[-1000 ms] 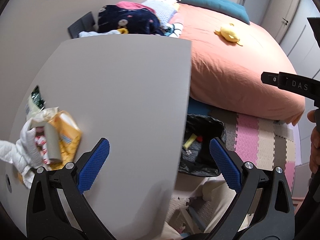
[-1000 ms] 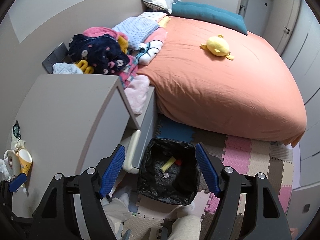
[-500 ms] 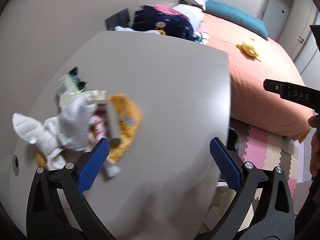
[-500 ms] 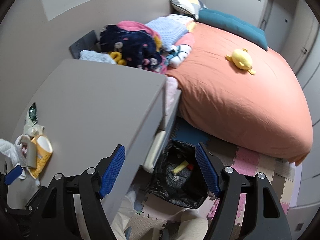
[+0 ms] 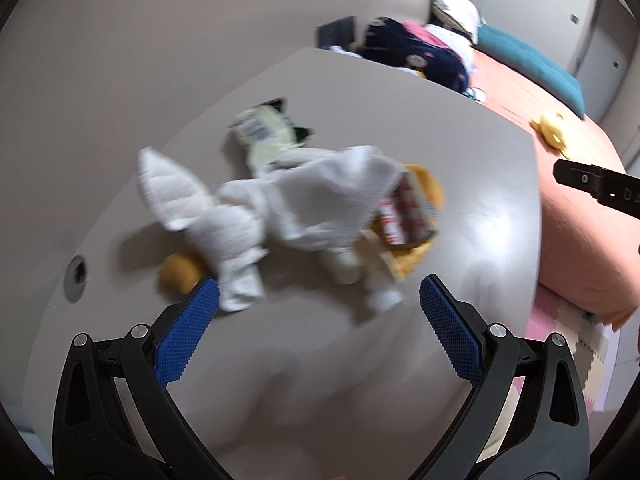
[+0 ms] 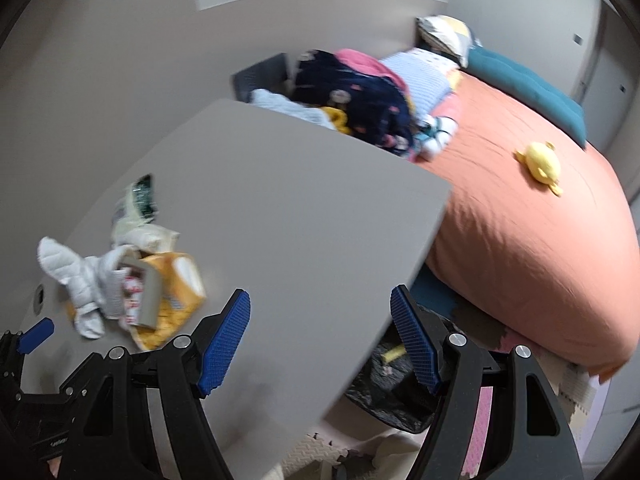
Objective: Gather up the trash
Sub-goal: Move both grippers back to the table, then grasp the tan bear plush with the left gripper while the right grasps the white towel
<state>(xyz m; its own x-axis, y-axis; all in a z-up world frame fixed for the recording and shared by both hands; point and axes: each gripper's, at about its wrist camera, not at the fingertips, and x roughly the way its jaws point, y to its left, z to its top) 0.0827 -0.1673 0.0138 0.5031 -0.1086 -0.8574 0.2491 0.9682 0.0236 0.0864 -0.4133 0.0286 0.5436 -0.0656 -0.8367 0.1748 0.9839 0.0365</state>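
A heap of trash lies on the grey desk (image 5: pixel 460 168): a crumpled white paper towel (image 5: pixel 280 204), a yellow wrapper (image 6: pixel 176 288), a red-and-white carton (image 5: pixel 404 216), a pale green packet (image 5: pixel 264 136) and a small white bottle (image 5: pixel 380 296). My left gripper (image 5: pixel 320 304) hangs open just in front of the heap, nothing between its blue pads. My right gripper (image 6: pixel 320 320) is open over the desk's front edge, to the right of the heap (image 6: pixel 132 280). A black-lined trash bin (image 6: pixel 396 384) stands on the floor below the desk edge, partly hidden by the right finger.
A bed with an orange cover (image 6: pixel 520 232) fills the right side, with a yellow plush toy (image 6: pixel 542 164), a teal pillow (image 6: pixel 528 84) and piled clothes (image 6: pixel 360 96). Foam floor mats (image 5: pixel 560 320) lie beside it. A cable hole (image 5: pixel 78 272) sits in the desk's left end.
Both grippers have swung left, away from the bin and over the desk. The trash heap now sits centred before the left gripper. Both stayed open.
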